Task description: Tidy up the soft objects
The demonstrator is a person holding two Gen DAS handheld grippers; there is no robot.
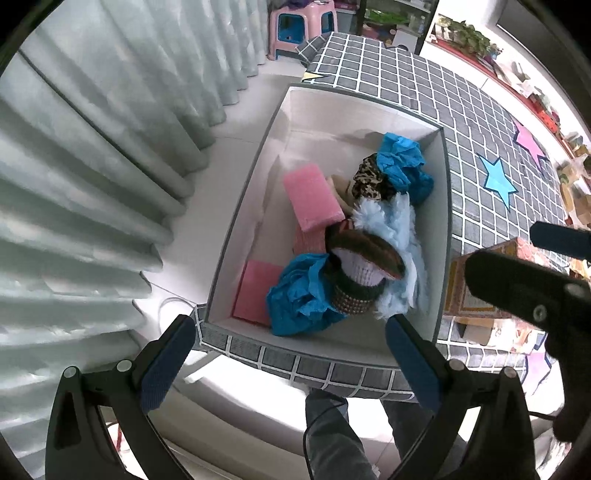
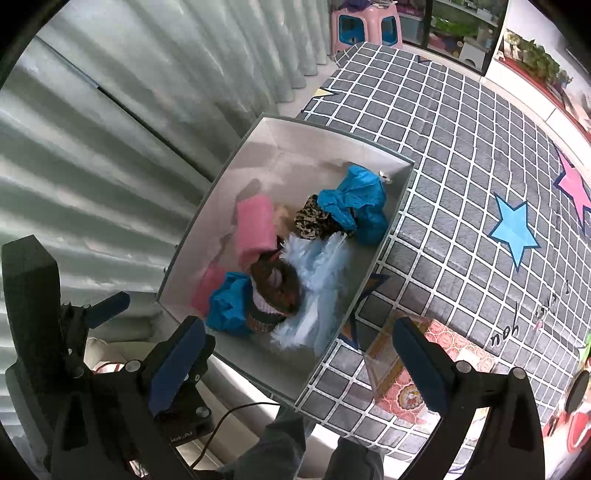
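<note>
A white open box (image 1: 258,177) (image 2: 207,206) sits at the table's left edge and holds soft items: pink sponges (image 1: 314,195) (image 2: 255,229), blue crumpled cloths (image 1: 402,162) (image 2: 354,203), a leopard-print piece (image 1: 369,181) (image 2: 312,219), a light-blue fluffy piece (image 1: 399,236) (image 2: 321,273) and a knitted brown-and-white piece (image 1: 362,273) (image 2: 273,291). My left gripper (image 1: 291,362) is open and empty, above the box's near rim. My right gripper (image 2: 299,365) is open and empty, above the box's near right corner. The right gripper also shows in the left wrist view (image 1: 524,280).
A grey checked tablecloth (image 2: 461,166) with blue (image 2: 513,229) and pink (image 2: 576,184) stars covers the table. A patterned orange carton (image 2: 413,369) lies right of the box. Pale curtains (image 1: 92,166) hang left. A pink stool (image 1: 301,26) stands beyond. The person's legs (image 1: 332,435) are below.
</note>
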